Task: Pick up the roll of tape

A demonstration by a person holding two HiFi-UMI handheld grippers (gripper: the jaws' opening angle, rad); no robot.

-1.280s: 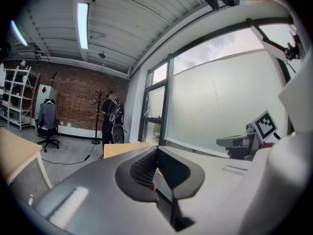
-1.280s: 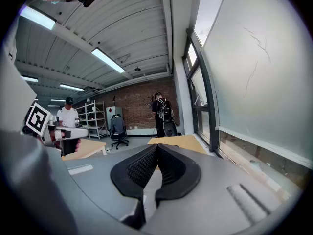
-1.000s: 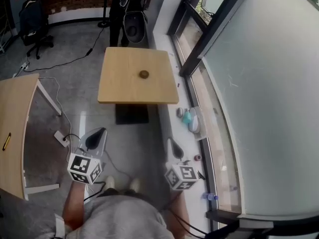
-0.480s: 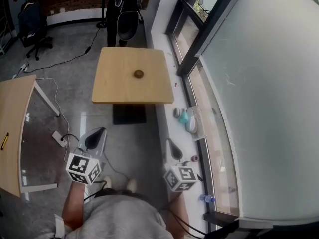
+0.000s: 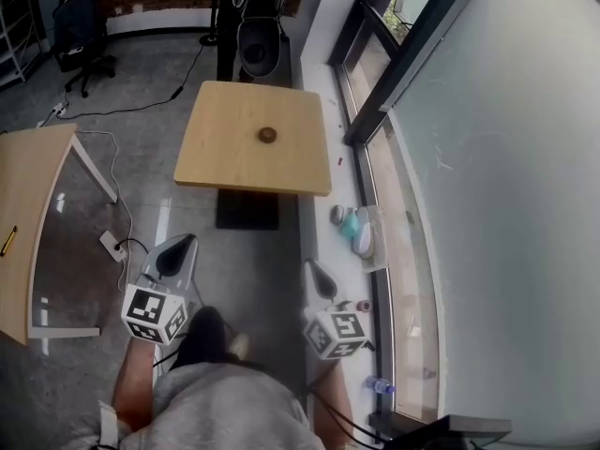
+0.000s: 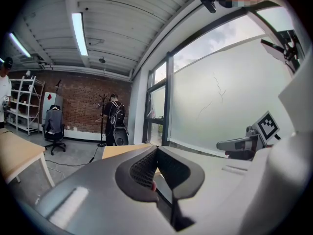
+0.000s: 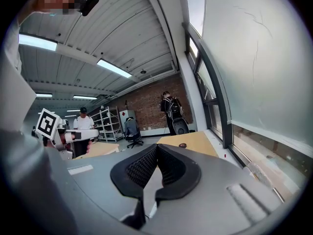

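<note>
While the roll of tape lay untouched near the middle of the small wooden table, well ahead of me, nothing of the pickup was done: the approach, the grasp and the lift all remained. My left gripper and right gripper were both closed tight, holding and touching nothing.
</note>
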